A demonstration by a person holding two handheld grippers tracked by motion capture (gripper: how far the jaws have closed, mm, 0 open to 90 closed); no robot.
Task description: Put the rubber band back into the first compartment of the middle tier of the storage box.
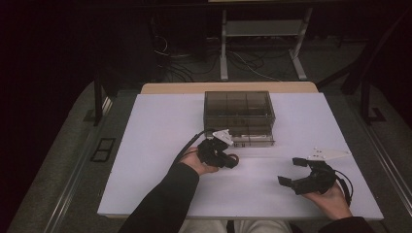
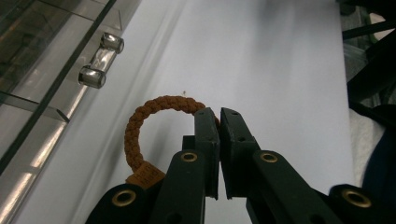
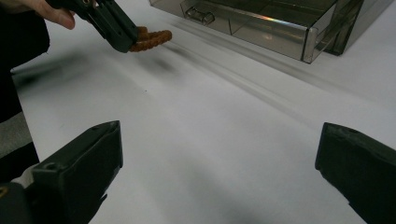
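Note:
A brown braided loop bracelet [image 2: 140,116] with a small tan tag hangs just above the white table [image 1: 160,145]. My left gripper [image 2: 219,114] is shut on one side of it. In the high view that gripper [image 1: 228,160] hovers in front of the smoky clear drawer box [image 1: 238,114], with the bracelet [image 1: 234,158] at its tip. My right gripper [image 1: 289,171] rests low at the table's right front with its jaws wide apart and nothing between them. The right gripper view looks past its own open jaws [image 3: 219,149] to the left gripper [image 3: 116,37] holding the bracelet [image 3: 152,39].
The box has several compartments and a drawer with a clear handle on two metal studs [image 2: 100,58]. The drawer front [image 3: 261,23] faces the person. Bare white table lies between the two grippers. A table frame and cables [image 1: 233,63] stand on the floor behind.

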